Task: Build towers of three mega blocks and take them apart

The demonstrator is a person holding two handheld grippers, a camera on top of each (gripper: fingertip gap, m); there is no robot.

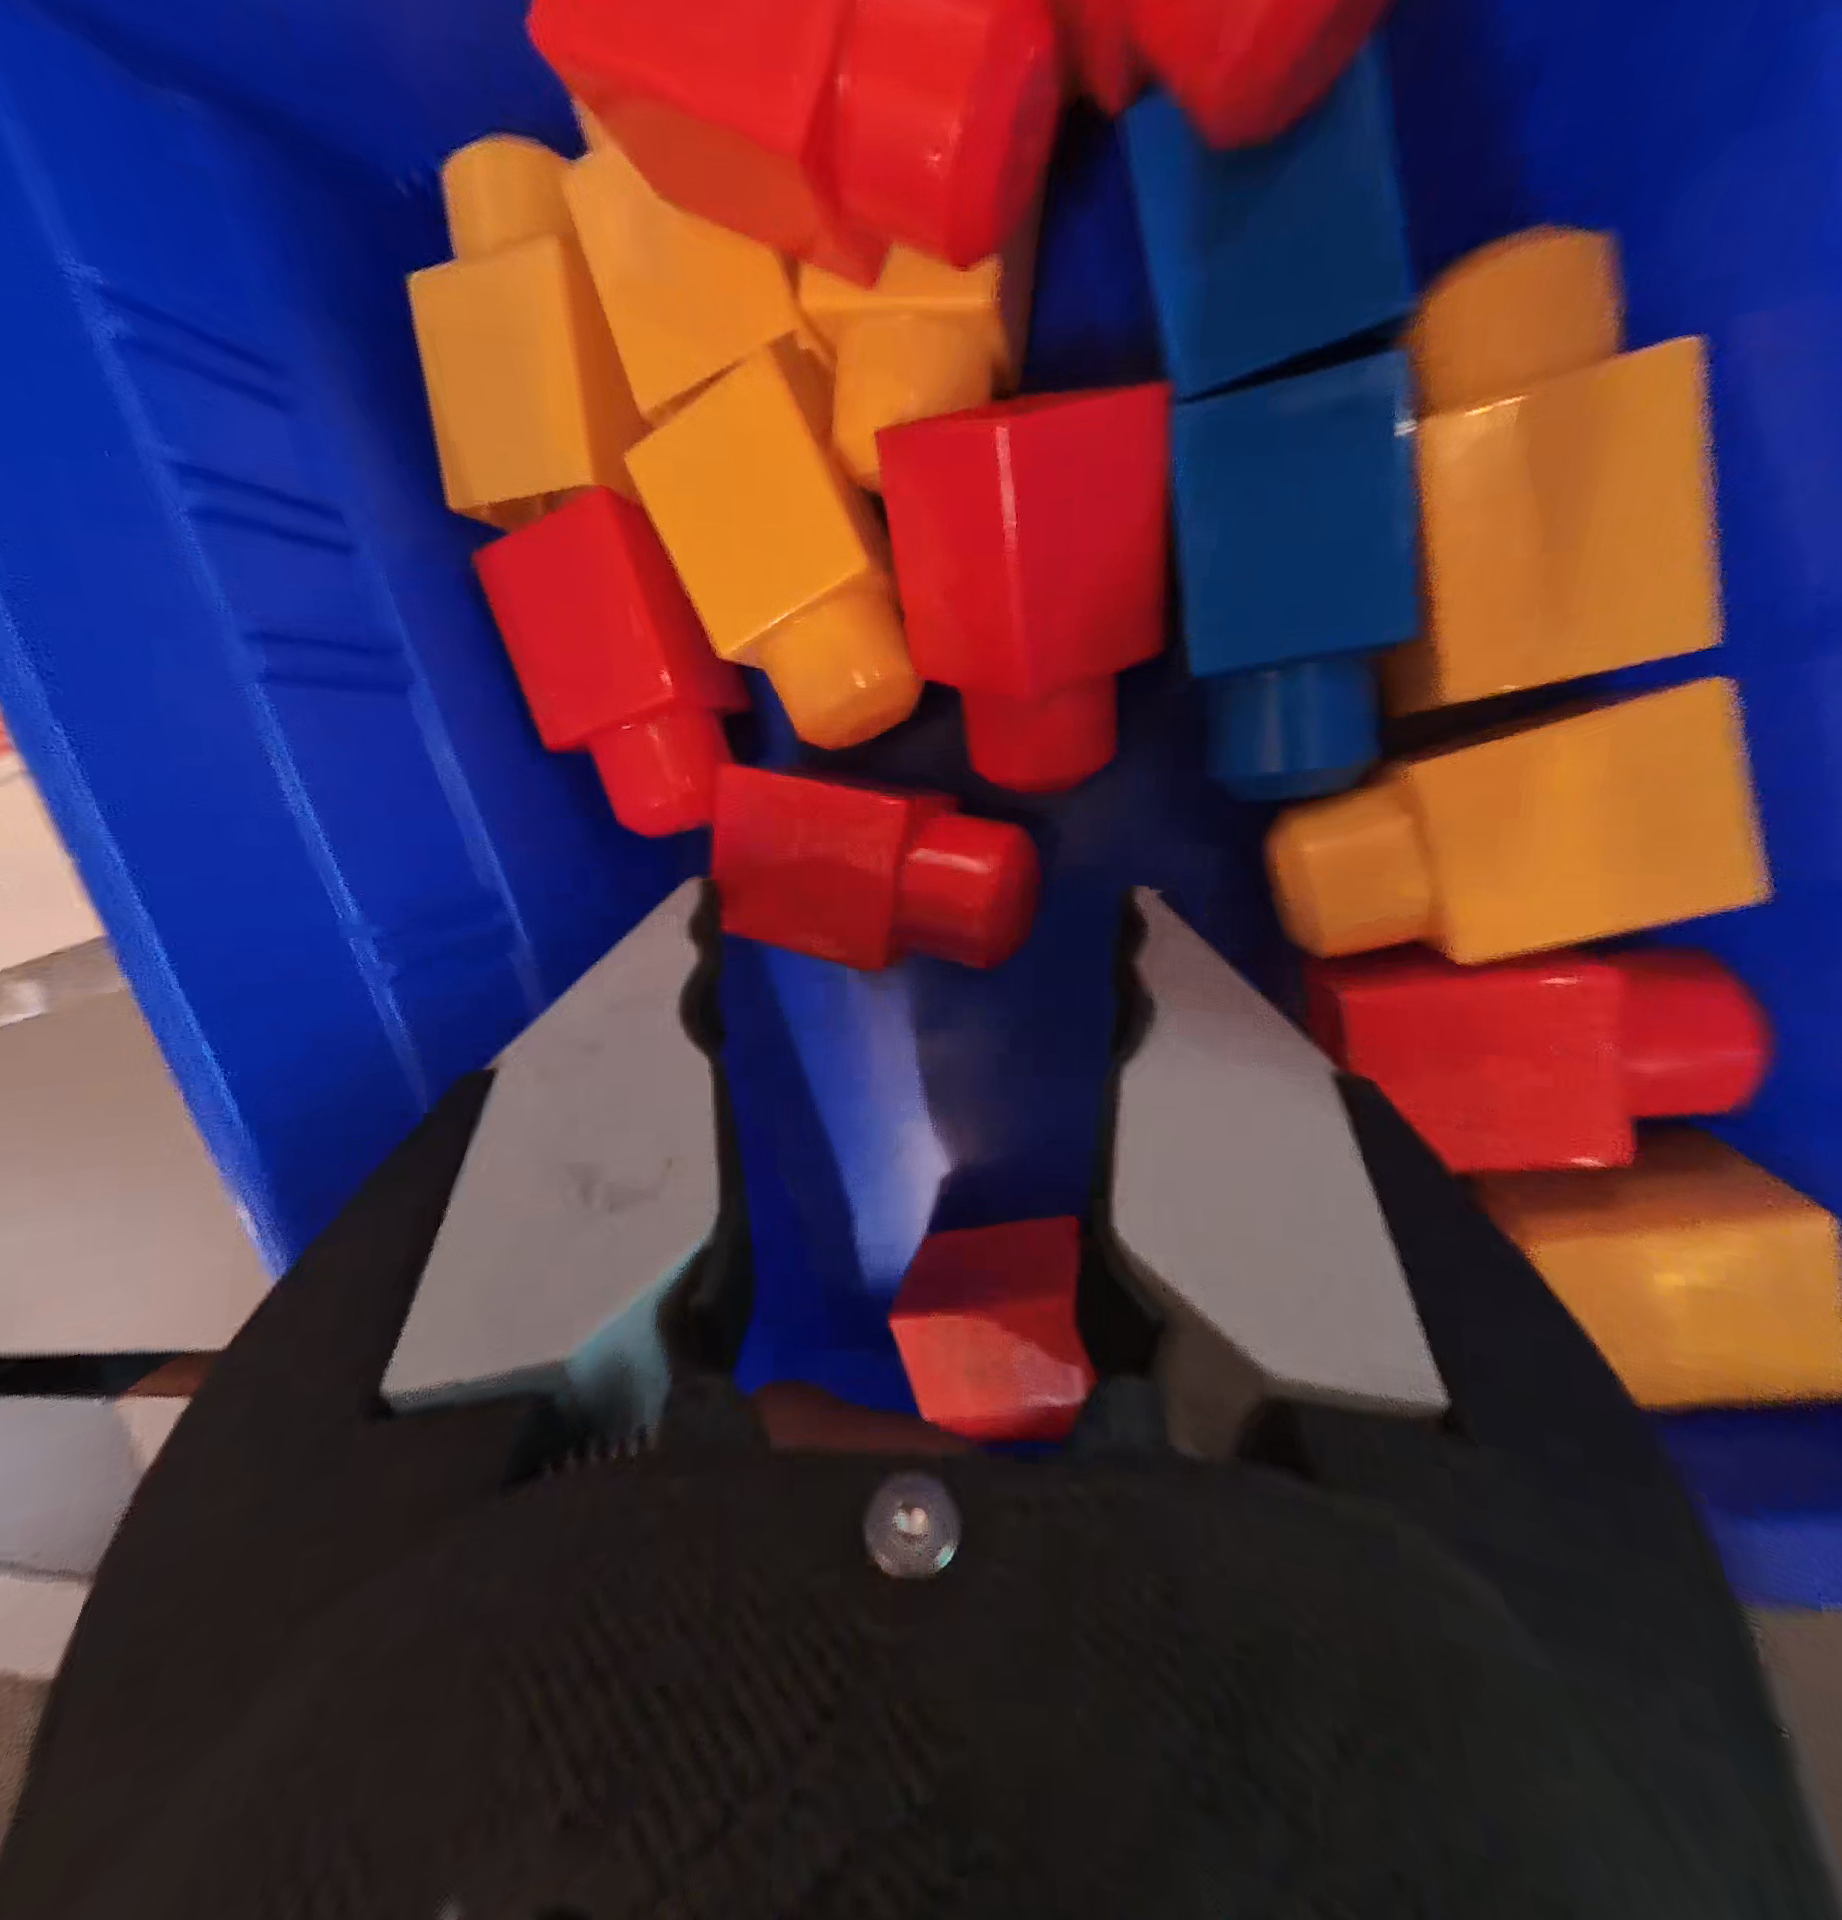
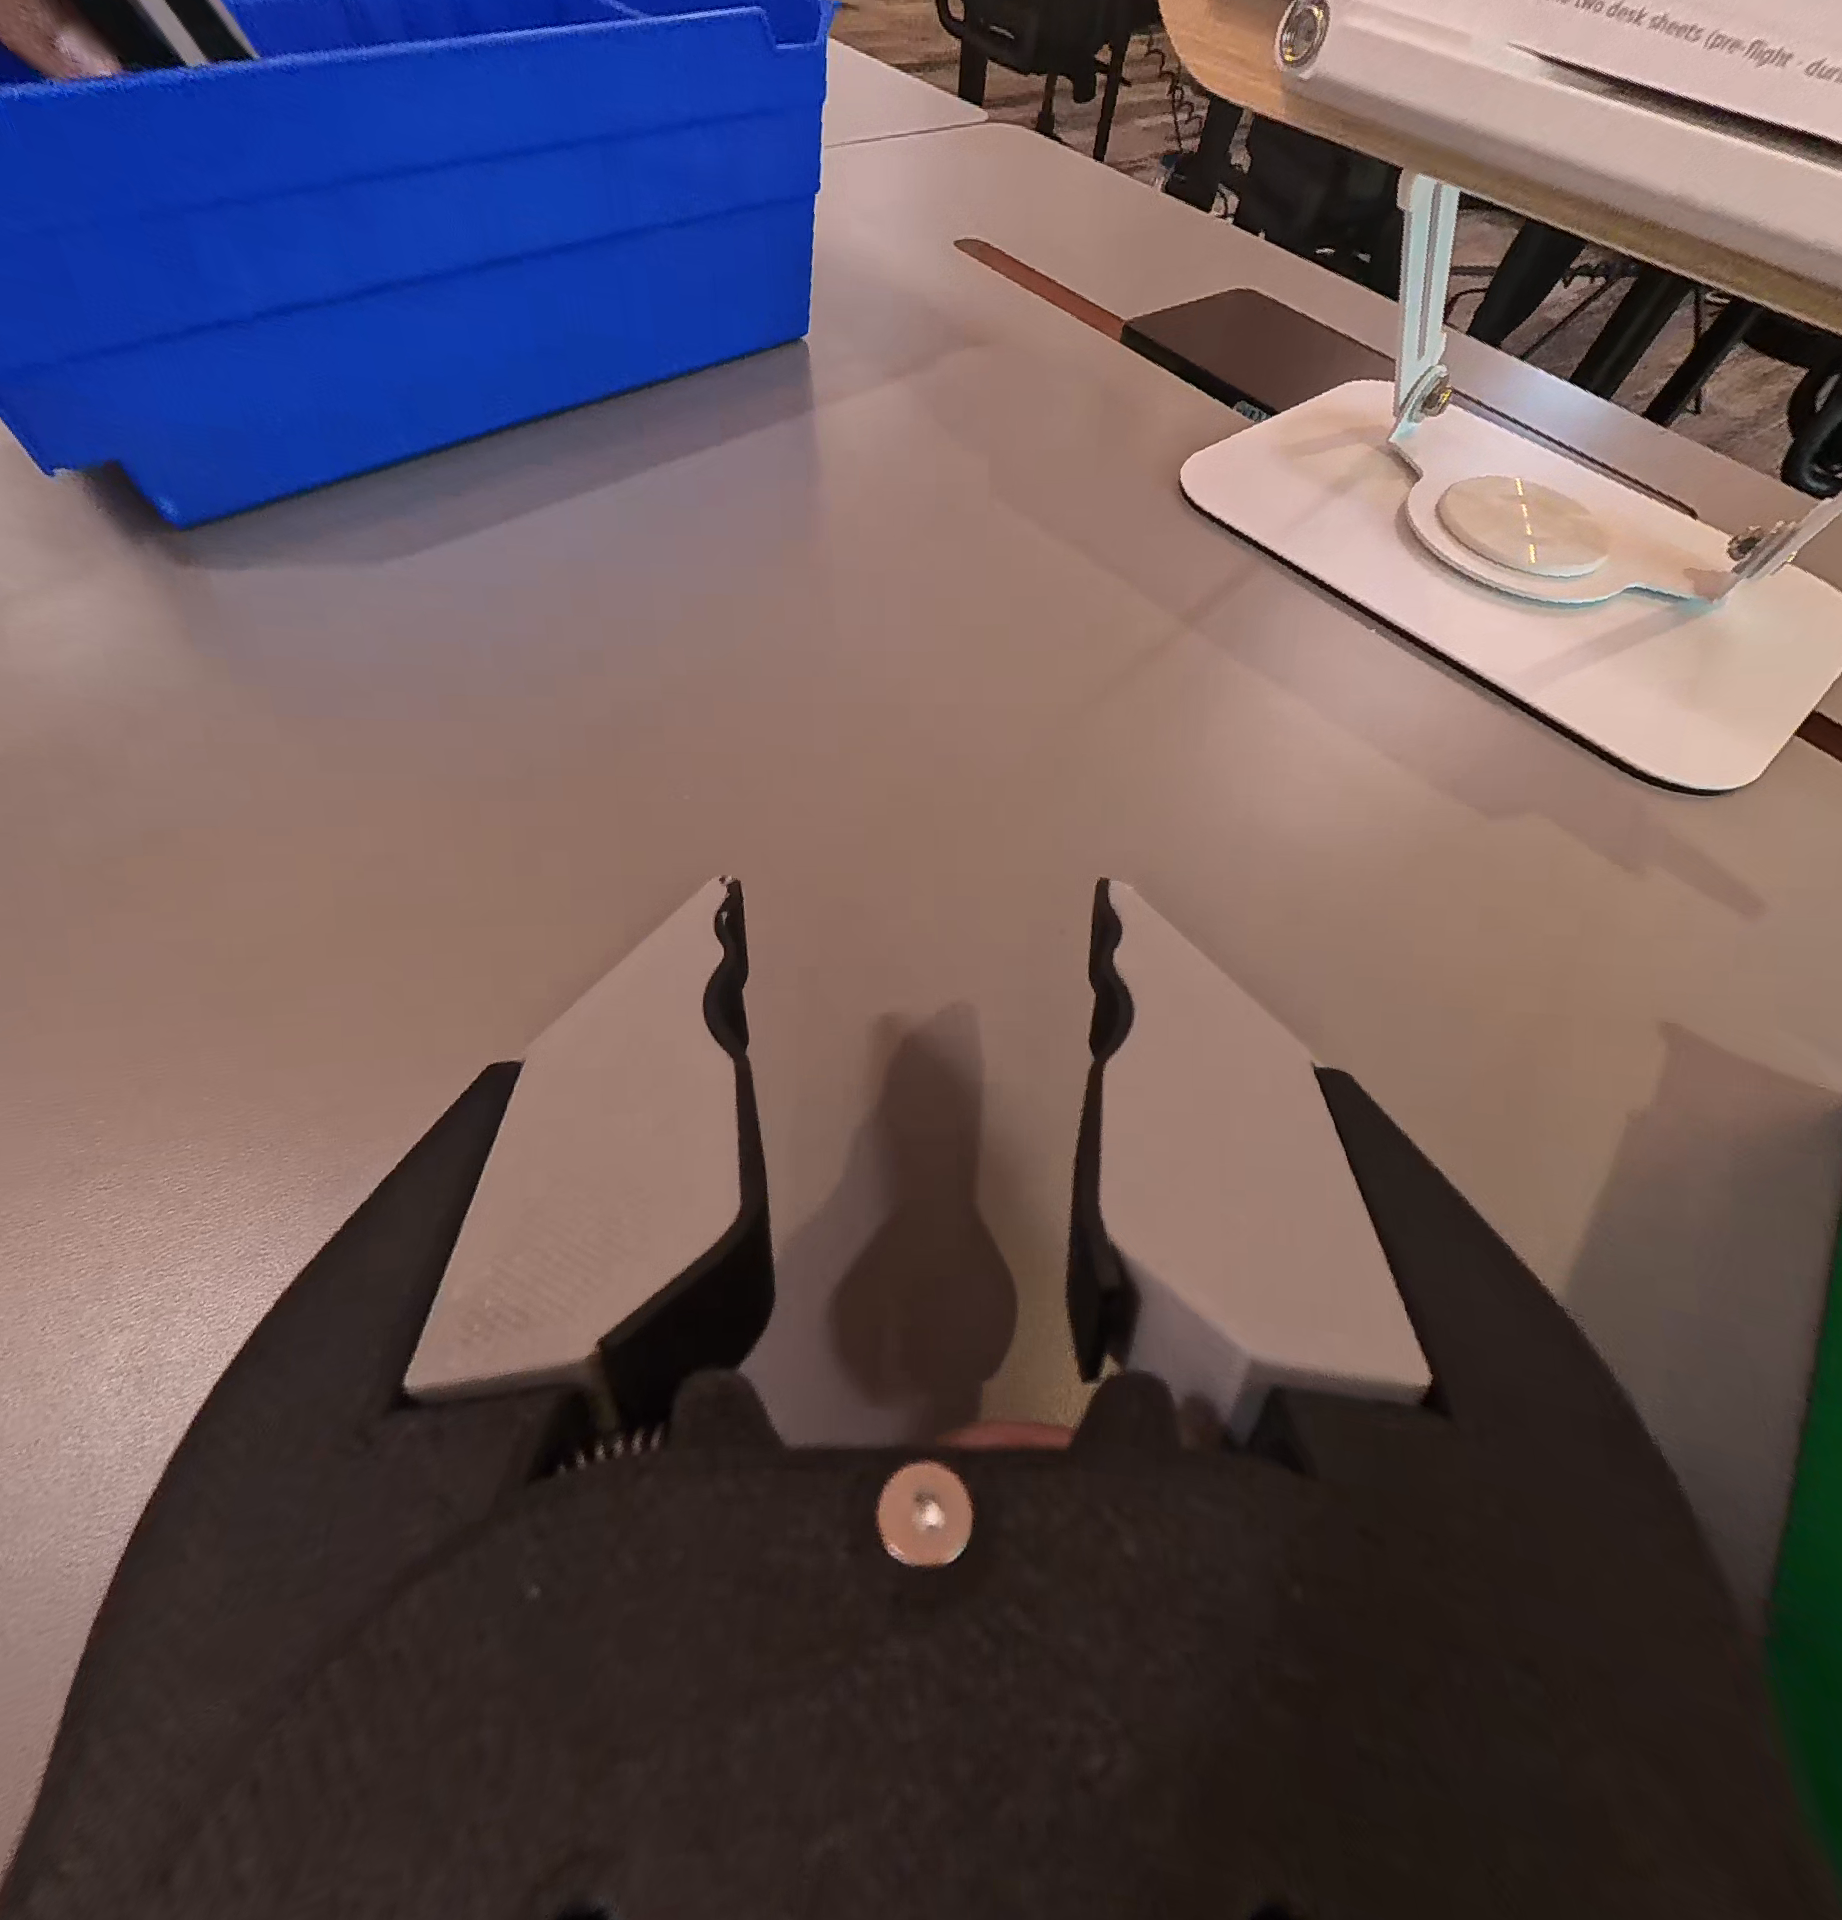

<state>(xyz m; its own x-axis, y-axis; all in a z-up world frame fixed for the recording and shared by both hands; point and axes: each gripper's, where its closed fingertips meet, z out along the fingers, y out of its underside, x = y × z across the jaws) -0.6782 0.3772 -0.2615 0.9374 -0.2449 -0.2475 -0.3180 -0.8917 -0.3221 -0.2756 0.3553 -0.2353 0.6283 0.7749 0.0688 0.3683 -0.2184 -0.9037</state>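
Left wrist view: your left hand-held gripper [image 1: 919, 914] hangs released over the blue bin [image 1: 273, 644], tips just short of a red block [image 1: 865, 868] among what look, through the blur, like loose red, yellow and blue blocks. Your right hand-held gripper [image 2: 917, 894], likewise released and empty, sits over the bare grey table [image 2: 584, 675], well apart from the bin.

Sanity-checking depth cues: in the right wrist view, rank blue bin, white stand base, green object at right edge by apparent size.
1. Blue bin, largest in frame, though cropped at the left and top.
2. White stand base, clearly smaller.
3. Green object: unsure. It is cut off by the frame edge and nearer the camera, so its rank is unreliable.
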